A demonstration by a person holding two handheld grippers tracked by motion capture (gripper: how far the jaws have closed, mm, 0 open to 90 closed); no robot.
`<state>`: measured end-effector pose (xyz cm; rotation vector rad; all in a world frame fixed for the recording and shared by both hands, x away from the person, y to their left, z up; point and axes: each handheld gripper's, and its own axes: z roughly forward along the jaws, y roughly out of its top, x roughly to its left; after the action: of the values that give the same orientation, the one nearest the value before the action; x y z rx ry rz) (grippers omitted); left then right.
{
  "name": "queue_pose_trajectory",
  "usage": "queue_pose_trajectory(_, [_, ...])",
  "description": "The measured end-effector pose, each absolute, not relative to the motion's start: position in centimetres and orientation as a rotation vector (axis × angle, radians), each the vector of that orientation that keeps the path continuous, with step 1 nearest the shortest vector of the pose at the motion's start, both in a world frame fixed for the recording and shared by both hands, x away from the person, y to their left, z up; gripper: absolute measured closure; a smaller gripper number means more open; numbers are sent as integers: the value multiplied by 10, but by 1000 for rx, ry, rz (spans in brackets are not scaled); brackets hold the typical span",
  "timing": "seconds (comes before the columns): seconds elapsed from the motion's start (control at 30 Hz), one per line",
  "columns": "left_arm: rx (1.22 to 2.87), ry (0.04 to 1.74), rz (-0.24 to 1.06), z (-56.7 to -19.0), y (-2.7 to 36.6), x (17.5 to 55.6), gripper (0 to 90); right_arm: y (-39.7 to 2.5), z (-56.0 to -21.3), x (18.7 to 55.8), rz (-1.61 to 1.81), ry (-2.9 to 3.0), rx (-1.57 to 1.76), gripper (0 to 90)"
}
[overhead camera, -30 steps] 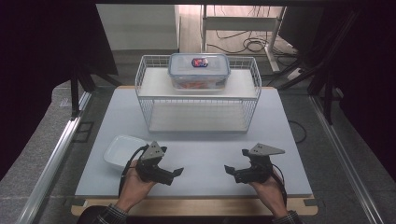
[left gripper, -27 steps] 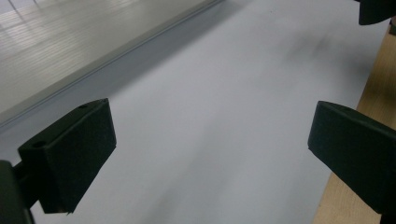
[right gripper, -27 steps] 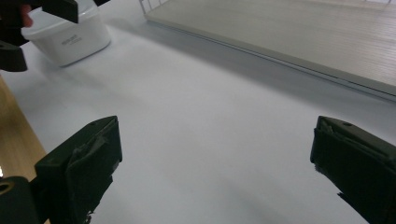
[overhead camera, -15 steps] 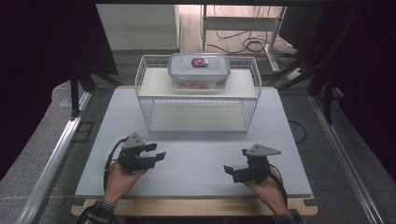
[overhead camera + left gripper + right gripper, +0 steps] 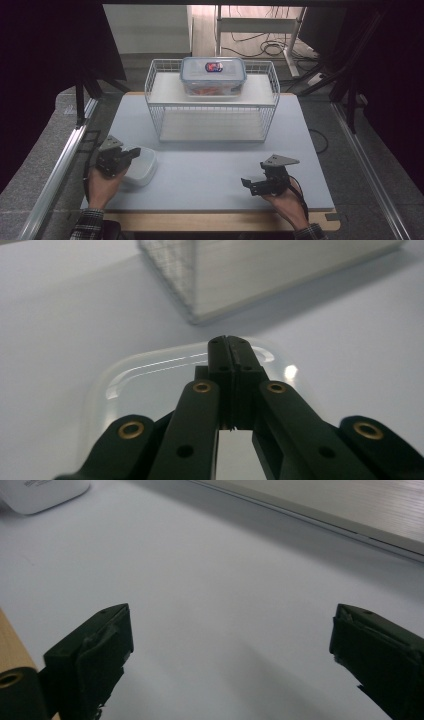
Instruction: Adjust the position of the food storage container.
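A shallow translucent white container [image 5: 142, 167] lies at the front left of the white table [image 5: 210, 165]. My left gripper [image 5: 131, 154] hovers over its left part, jaws shut with nothing between them. In the left gripper view the shut left gripper [image 5: 231, 346] points at the container's far rim [image 5: 150, 362]. My right gripper [image 5: 249, 185] rests low near the front right with its jaws wide apart. The right gripper view has the open right gripper [image 5: 230, 640] over bare table, with a corner of the white container [image 5: 40, 492] at the top left.
A white wire rack [image 5: 212, 107] stands at the table's middle back. On its upper shelf sits a clear lidded box [image 5: 213, 75] with orange contents. A wooden strip [image 5: 215, 220] edges the table front. Metal rails [image 5: 60, 165] run along both sides.
My left gripper has moved left and slightly away from the person, and now sits over the white container. The right gripper has barely shifted.
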<state>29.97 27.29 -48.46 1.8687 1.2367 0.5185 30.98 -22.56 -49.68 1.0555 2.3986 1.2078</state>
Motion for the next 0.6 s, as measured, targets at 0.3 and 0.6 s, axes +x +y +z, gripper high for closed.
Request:
queue_pose_trajectory(0.3, [1788, 1378, 603, -491, 316, 296, 900, -220, -498, 308, 1201, 2428, 1031, 71])
queue_pose_trajectory(0.6, [1803, 1505, 563, -508, 336, 295, 900, -219, -499, 307, 1176, 2447, 1024, 80])
